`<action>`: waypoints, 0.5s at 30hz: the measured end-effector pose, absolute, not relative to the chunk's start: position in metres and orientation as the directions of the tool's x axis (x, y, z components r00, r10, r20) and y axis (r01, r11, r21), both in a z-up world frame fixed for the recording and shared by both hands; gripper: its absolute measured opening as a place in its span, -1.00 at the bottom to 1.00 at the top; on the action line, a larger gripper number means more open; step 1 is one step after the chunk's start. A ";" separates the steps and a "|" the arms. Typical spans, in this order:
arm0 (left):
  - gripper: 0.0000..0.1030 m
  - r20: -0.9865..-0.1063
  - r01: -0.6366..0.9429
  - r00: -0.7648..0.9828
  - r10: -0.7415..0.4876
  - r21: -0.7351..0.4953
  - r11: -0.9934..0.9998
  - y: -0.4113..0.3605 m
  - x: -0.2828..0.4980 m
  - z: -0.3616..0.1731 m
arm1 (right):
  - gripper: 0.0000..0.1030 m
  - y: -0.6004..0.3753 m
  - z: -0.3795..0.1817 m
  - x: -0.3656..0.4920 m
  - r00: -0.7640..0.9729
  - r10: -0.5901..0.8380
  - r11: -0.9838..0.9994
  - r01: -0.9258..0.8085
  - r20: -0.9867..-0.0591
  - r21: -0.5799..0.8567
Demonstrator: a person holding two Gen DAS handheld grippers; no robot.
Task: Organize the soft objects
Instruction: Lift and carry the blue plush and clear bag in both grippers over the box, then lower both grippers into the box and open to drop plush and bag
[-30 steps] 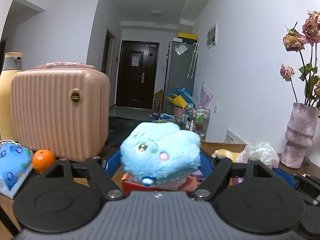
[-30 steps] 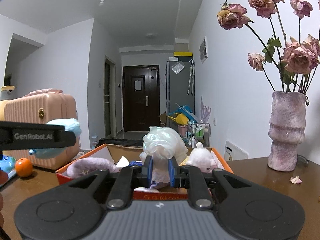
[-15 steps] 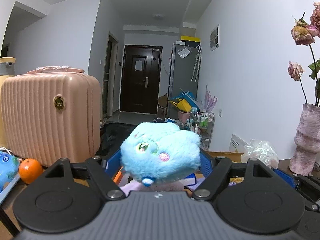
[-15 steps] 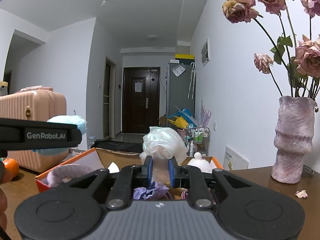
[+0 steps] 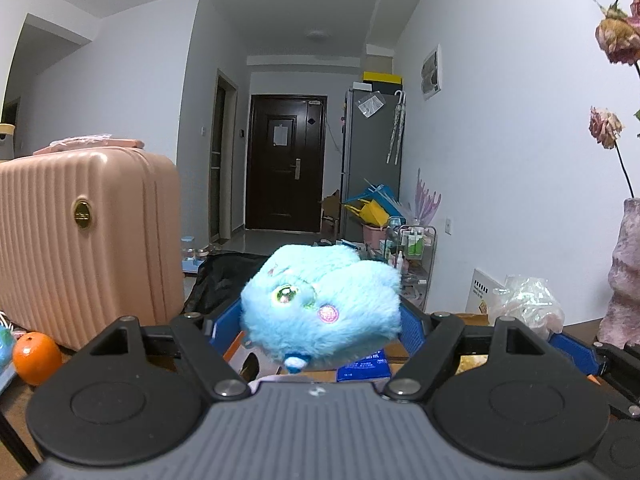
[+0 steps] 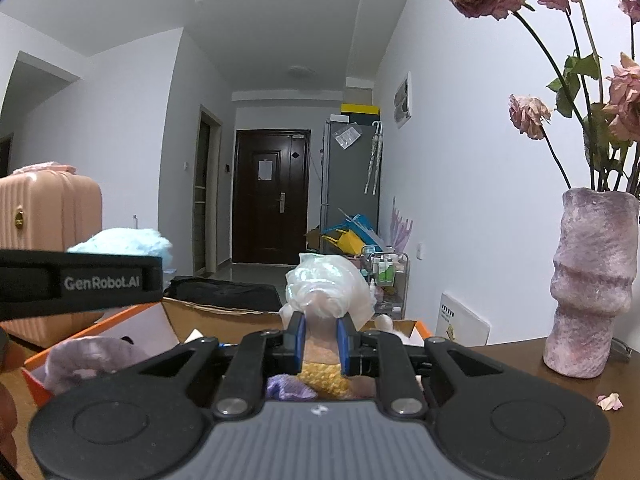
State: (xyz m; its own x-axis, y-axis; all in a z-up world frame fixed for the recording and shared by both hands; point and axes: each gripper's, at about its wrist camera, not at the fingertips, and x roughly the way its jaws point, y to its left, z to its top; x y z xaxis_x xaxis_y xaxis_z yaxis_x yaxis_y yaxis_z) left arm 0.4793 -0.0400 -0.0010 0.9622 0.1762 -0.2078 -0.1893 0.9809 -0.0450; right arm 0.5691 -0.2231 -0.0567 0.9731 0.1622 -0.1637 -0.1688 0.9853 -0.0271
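Left gripper: the left gripper (image 5: pixel 320 320) grasps a fluffy light-blue plush toy with glittery eyes (image 5: pixel 322 308); its blue pads press the toy's two sides, jaws set wide around it.
Blue plush, place: held up off the table, above the near edge of the open orange-and-white cardboard box (image 6: pixel 132 330); from the right wrist view its fur (image 6: pixel 120 242) shows above the left gripper's black finger marked "GenRobot.AI".
Right gripper: the right gripper (image 6: pixel 322 340) is clenched on a soft object wrapped in crinkly clear plastic (image 6: pixel 326 288); the blue pads pinch its narrow lower part, and the wrapped top bulges above them.
Wrapped object, place: held over the box, near its middle; in the left wrist view it (image 5: pixel 528 304) appears to the right of the blue plush.
Box contents: a lilac plush piece (image 6: pixel 86 362) lies at the left side, a white plush (image 6: pixel 386 322) sits by the far right corner, and yellow knitted fabric (image 6: pixel 322 380) shows just below the right gripper's pads.
Table: a dark brown wooden table (image 6: pixel 520 372) bears the box.
Surroundings: a ribbed pink hard-shell suitcase (image 5: pixel 80 240) stands to the left, with an orange fruit (image 5: pixel 36 356) in front of it; a mottled pink ceramic vase (image 6: pixel 588 280) holding dried roses stands to the right, apart from the box; one fallen petal (image 6: pixel 609 402) lies on the table near the vase.
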 end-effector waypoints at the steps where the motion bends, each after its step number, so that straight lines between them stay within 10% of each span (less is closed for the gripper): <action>1: 0.53 -0.209 -0.188 0.962 0.175 -0.044 0.981 -0.041 0.481 -0.002 | -0.69 -0.223 -0.057 0.572 0.973 0.162 0.985 -0.169 -0.165 -0.028; 15: 0.54 -0.225 -0.176 0.959 0.170 -0.005 0.984 -0.044 0.511 -0.015 | -0.64 -0.213 -0.065 0.591 0.968 0.152 0.983 -0.169 -0.202 -0.066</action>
